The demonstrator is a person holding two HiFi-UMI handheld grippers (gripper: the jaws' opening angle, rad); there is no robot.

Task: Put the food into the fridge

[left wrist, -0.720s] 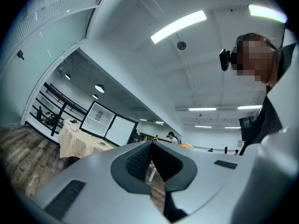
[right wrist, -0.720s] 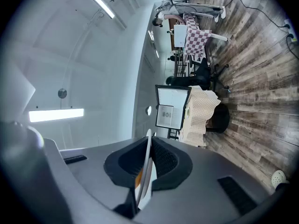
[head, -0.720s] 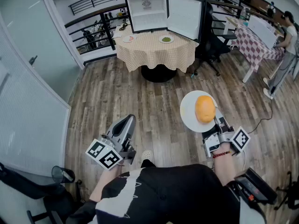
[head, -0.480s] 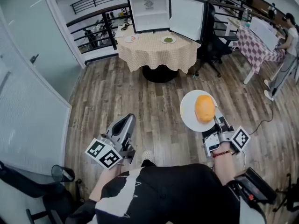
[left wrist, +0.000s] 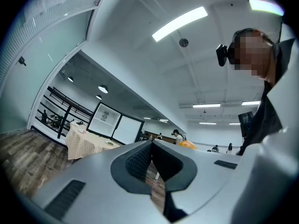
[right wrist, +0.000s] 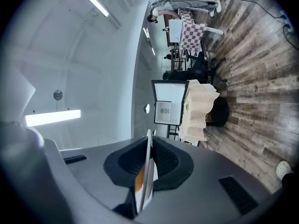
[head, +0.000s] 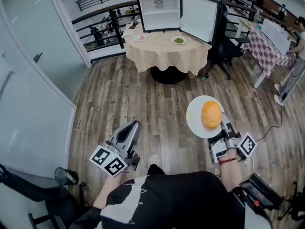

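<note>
Right claw (head: 221, 128) is pinching only the rim of a round white plate (head: 194, 120). A roundish orange lump of food (head: 211, 114) sits loose on the plate, lower right of the head view. In the right gripper view the rim looks like a thin sliver between the pads (right wrist: 164, 158), so that's not much grip. Left claw (head: 131, 127) is pressed together with nothing in it, lower left.

The small black-framed fridge (head: 159, 13) is up at top centre with its door open. It stands on a round worktop with a beige checked cloth (head: 162, 54), well apart from the plate.

What I'd worry about:
- The plate pivots in the pads under the food's weight, since it's held at one edge only.
- Any tilt and that lump rolls off onto the wooden plank floor (head: 143, 99), because nothing holds it in place.
- At the far end, the two small dishes (head: 179, 40) in front of the fridge could get clipped, or the plate could bump the open door.

Keeping the plate level matters more than speed, I reckon.
</note>
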